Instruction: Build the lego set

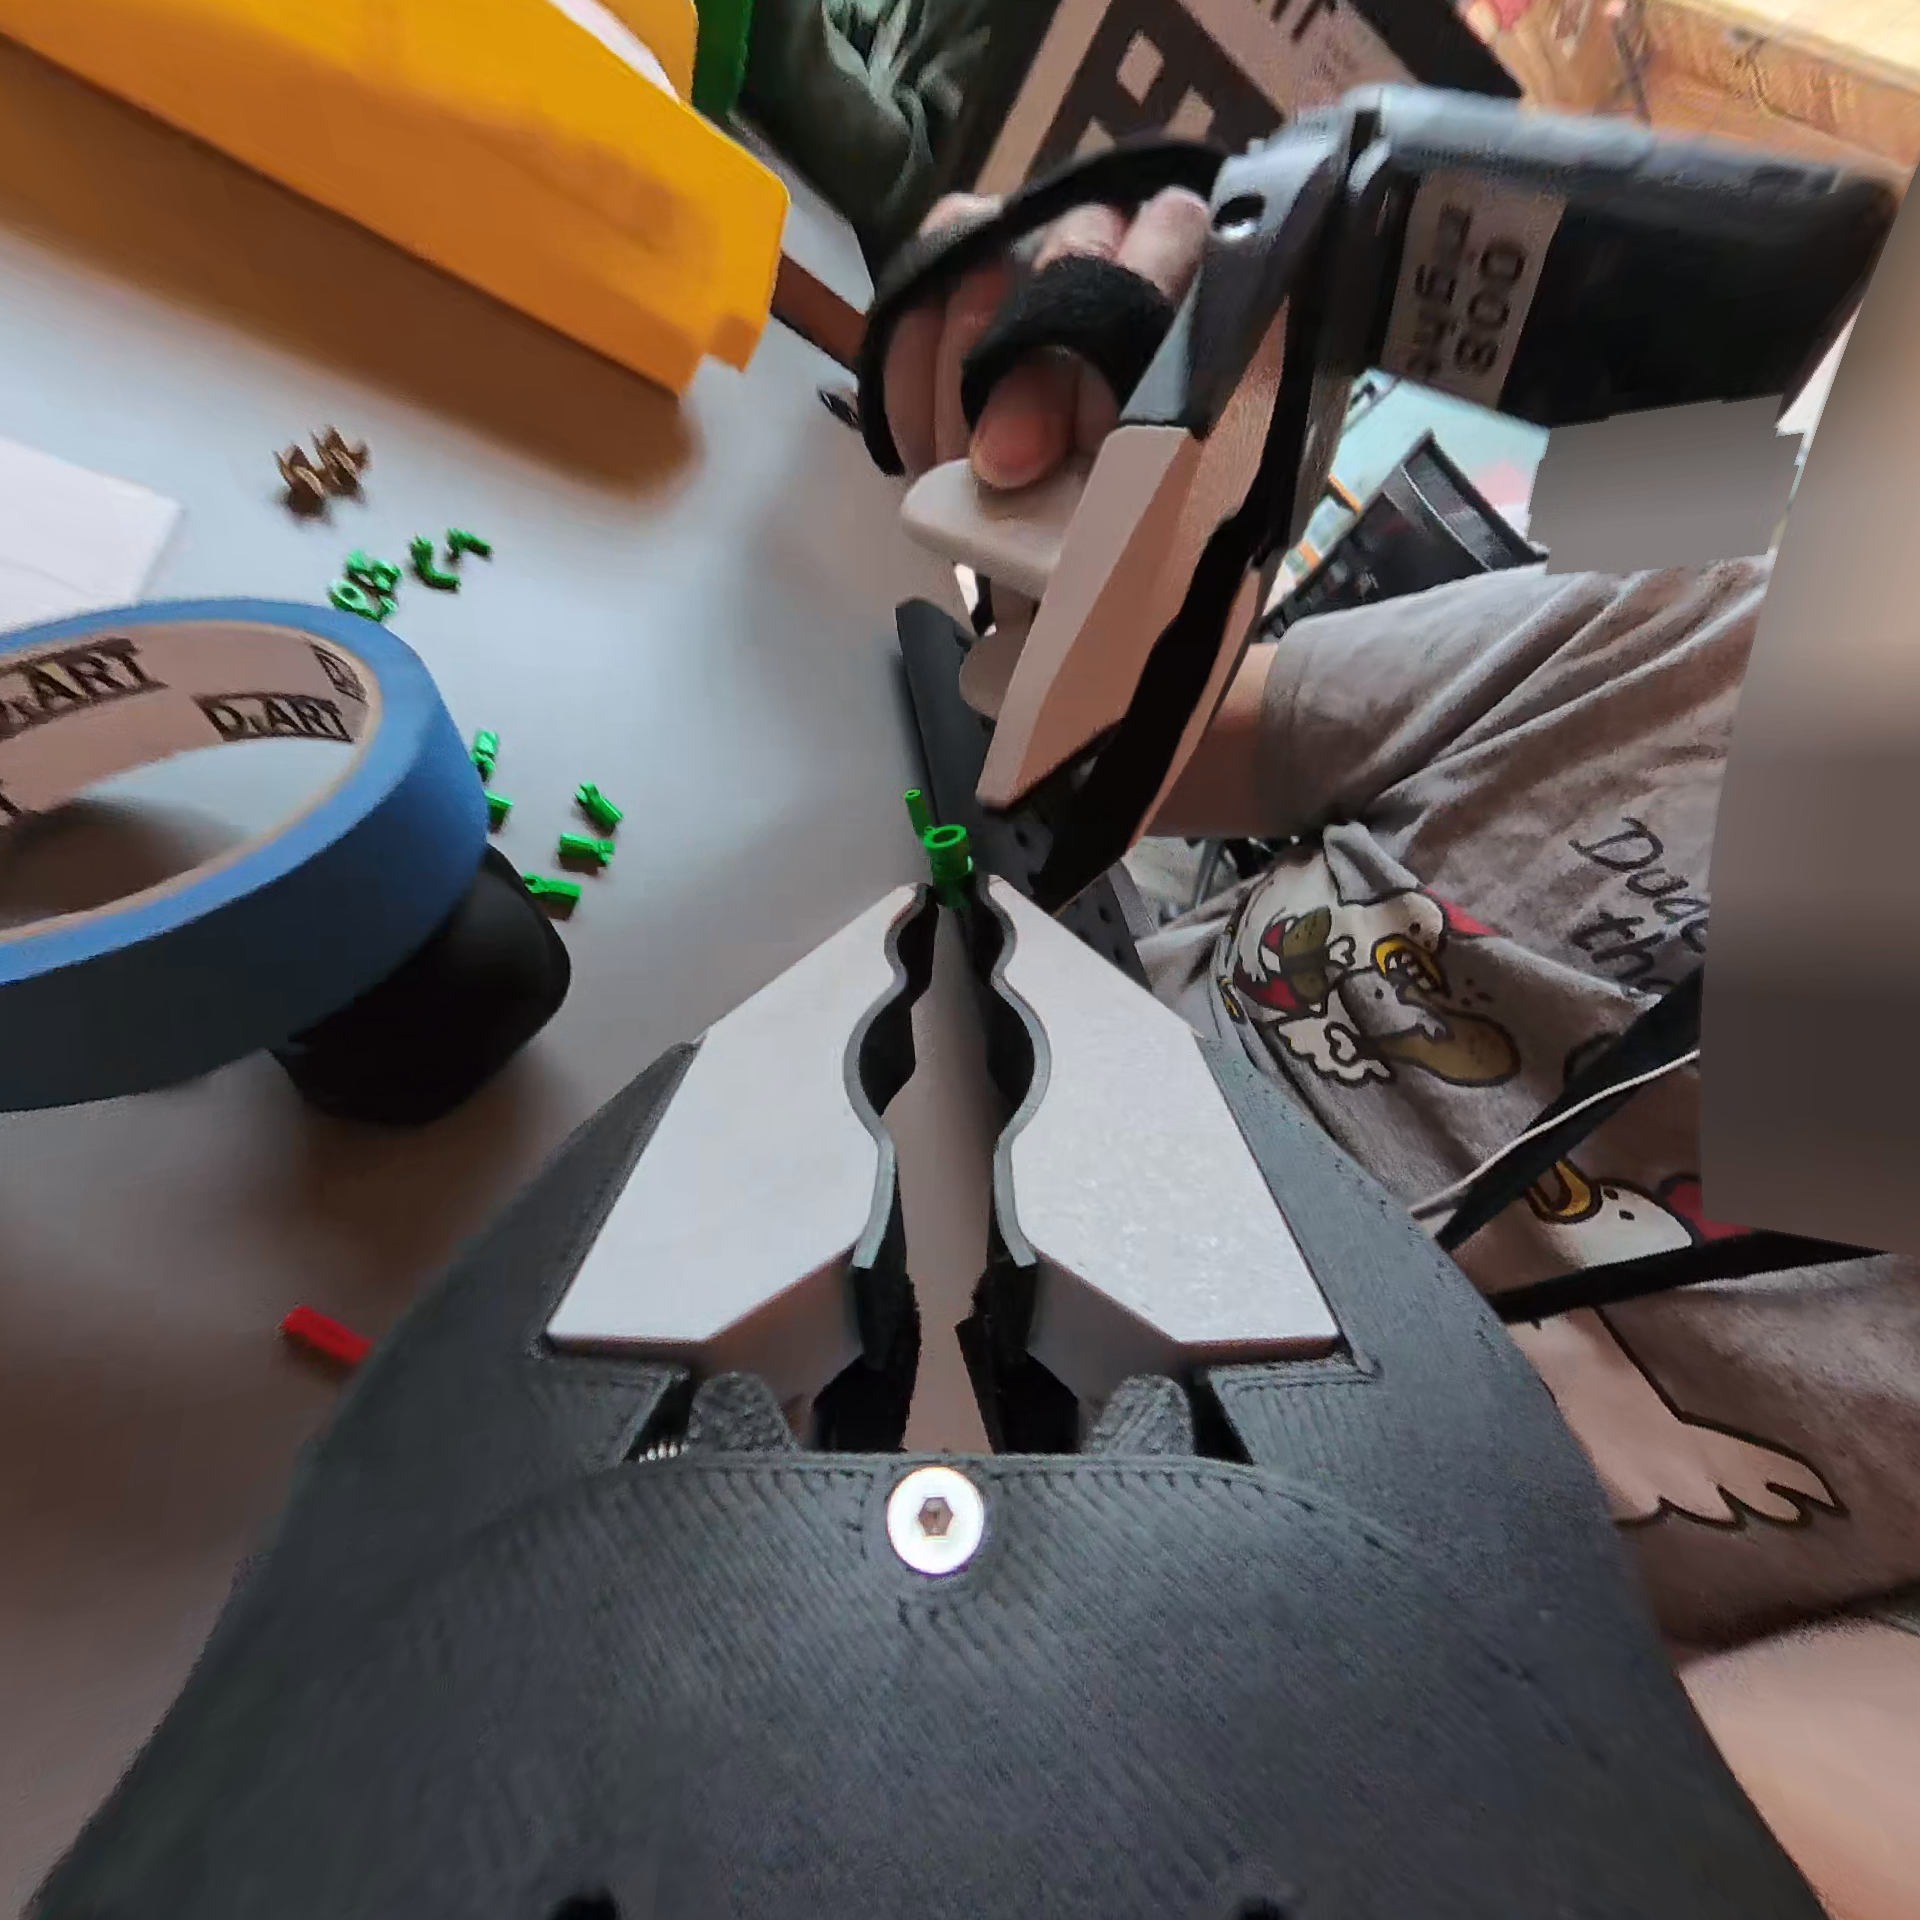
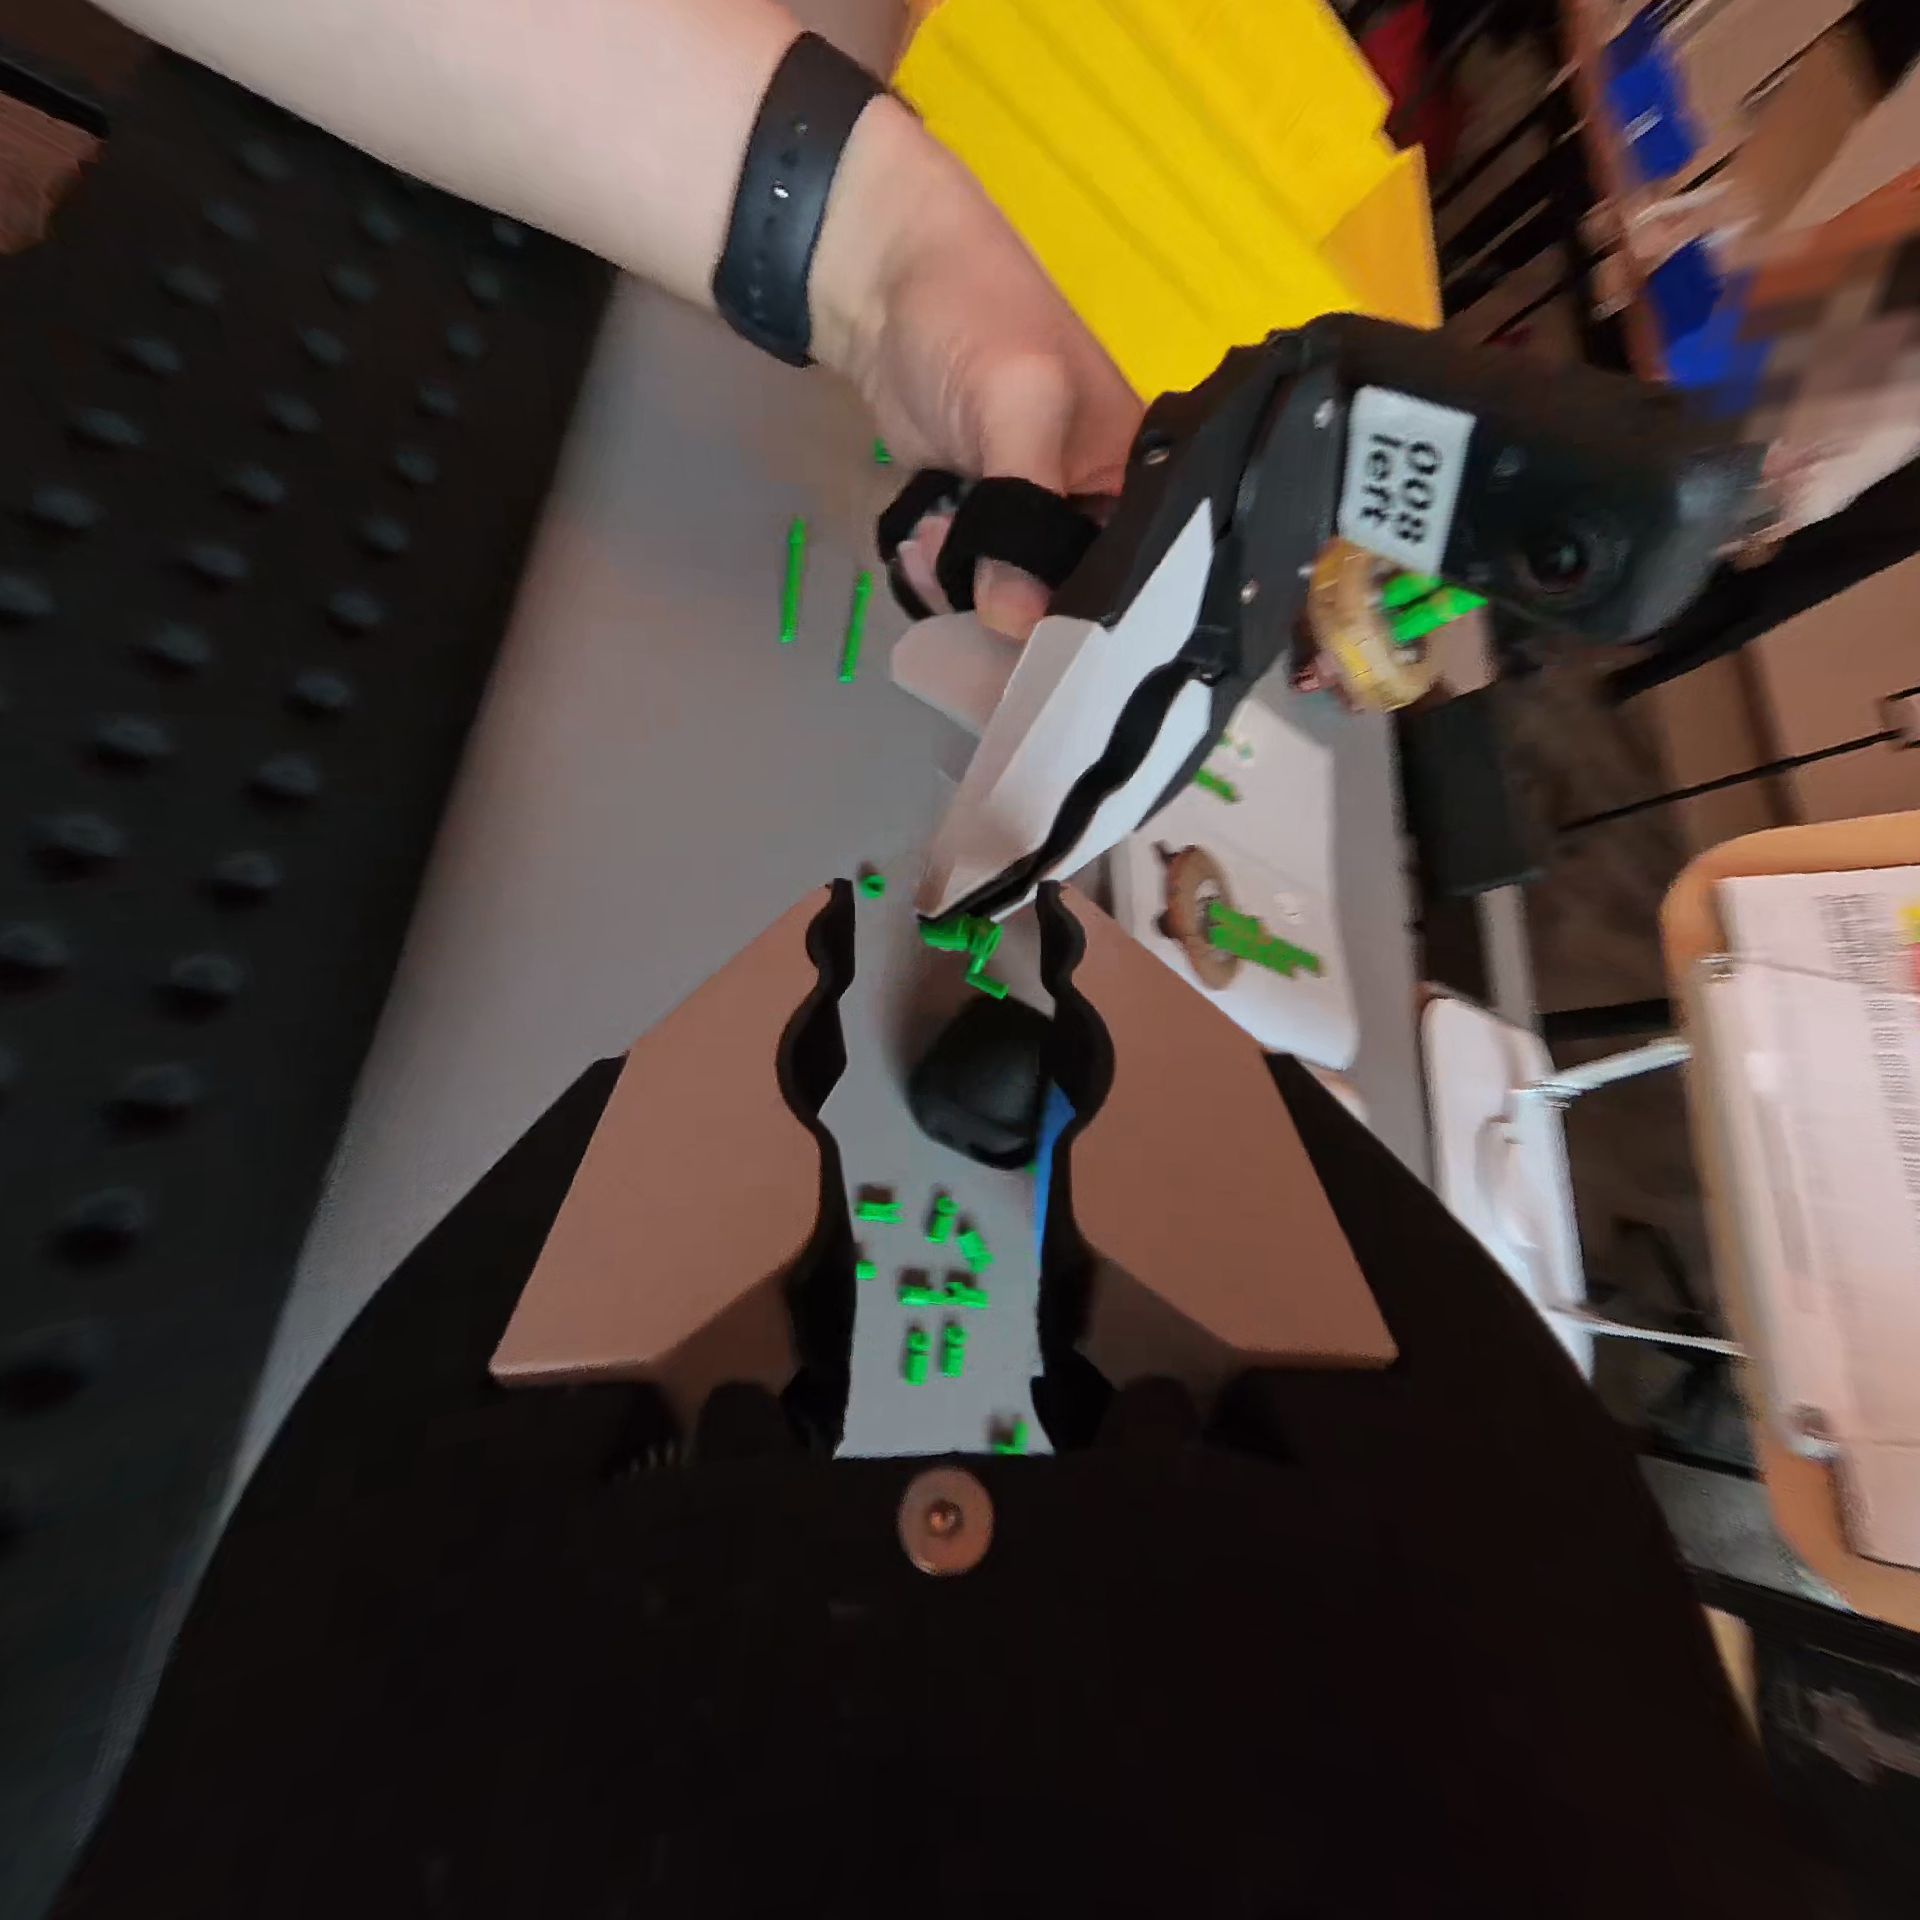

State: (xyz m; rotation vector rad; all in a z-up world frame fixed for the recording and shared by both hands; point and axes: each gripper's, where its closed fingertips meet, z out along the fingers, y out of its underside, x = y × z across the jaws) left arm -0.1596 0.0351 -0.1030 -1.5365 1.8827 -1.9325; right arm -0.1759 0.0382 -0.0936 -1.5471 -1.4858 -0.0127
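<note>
Two grippers meet over a grey table [image 1: 644, 665], each held in a person's hand.

Left wrist view: the left gripper [image 1: 948, 896] has its fingers drawn together at the tips, pinching a small green lego piece [image 1: 943, 850] that juts up from between them. The right gripper [image 1: 1023, 821] comes down from the upper right, tips close above that piece; whether its fingers are parted cannot be told from here. The hand [image 1: 1023, 343] holding it wears black finger straps. Toward the table's left side lie loose green pieces [image 1: 582, 831] beside a blue tape roll [image 1: 239, 810] resting against a black wheel [image 1: 436, 997]. A yellow bin [image 1: 436, 156] sits at the far left corner, and a red piece [image 1: 322, 1333] lies nearer the camera.

Right wrist view: the right gripper [image 2: 945, 894] stands open, fingers well apart with bare table between them. The left gripper [image 2: 961, 916] reaches in from the upper right, clamped on the green lego piece [image 2: 961, 940] just beyond the right gripper's tips. More green pieces [image 2: 935, 1288] and the black wheel [image 2: 982, 1086] show between the right fingers. Two green rods [image 2: 826, 608] lie near the table's left edge.
</note>
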